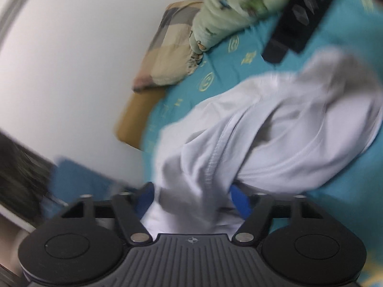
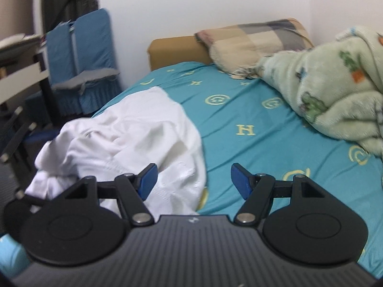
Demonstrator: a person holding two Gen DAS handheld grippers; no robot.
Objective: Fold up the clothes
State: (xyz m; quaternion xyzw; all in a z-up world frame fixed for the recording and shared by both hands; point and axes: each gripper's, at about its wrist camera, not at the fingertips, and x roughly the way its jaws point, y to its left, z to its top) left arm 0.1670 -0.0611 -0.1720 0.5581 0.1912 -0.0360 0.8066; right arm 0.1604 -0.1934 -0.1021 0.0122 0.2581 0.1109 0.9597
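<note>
Now left hand-held gripper point(image 1: 191, 199) bunching white garment point(image 1: 275, 129), right hand-held gripper point(image 2: 194, 181) wide apart, empty.

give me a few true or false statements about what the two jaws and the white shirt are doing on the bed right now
1. The left gripper has white shirt fabric between its jaws. True.
2. The right gripper is clamped on the shirt. False: its jaws stand apart with nothing between them, over the shirt's edge and the teal sheet.
3. The shirt lies neatly folded into a flat rectangle. False: it is bunched and wrinkled.
4. A checked pillow sits at the head of the bed by the wall. True.
5. The green fleece blanket is spread flat under the shirt. False: it is heaped apart from the shirt, near the pillow.
</note>
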